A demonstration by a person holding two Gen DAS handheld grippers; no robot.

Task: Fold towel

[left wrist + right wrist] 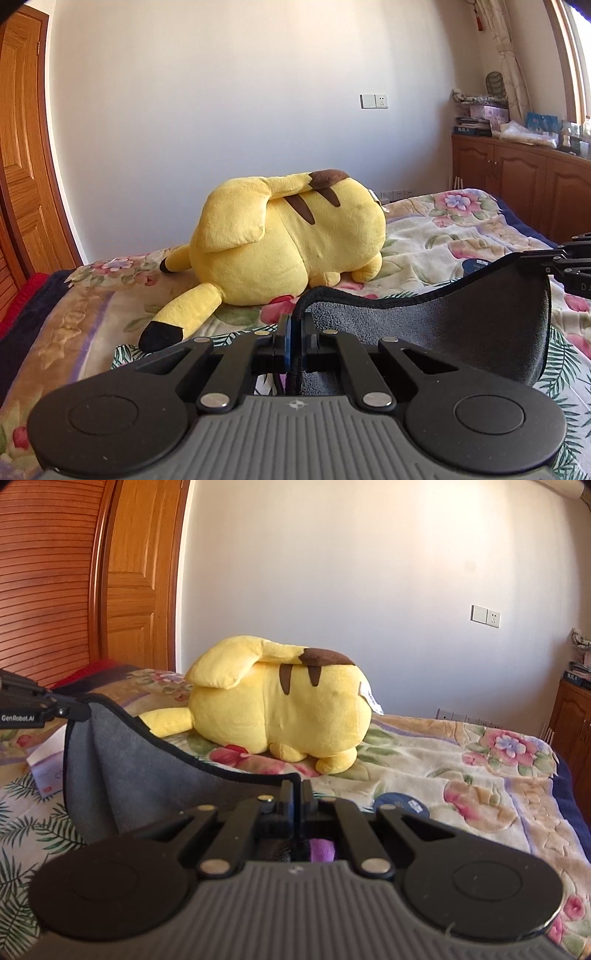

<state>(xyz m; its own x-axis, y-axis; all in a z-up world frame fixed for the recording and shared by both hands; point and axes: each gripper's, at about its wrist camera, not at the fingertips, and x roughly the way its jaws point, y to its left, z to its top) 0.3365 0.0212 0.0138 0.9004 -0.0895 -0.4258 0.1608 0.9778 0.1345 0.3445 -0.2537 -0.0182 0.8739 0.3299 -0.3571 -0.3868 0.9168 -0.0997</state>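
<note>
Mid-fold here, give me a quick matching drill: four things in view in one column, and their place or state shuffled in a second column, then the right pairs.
Things:
1. grey towel
2. yellow plush toy
3. left tongs
4. wall socket plate

Places or states:
A. lying on its side on the floral bedspread
B. mounted on the white wall
C. hanging slack between the left tongs and the right tongs
D. shut on a towel corner

Pairs: 1-C, 2-A, 3-D, 4-B
</note>
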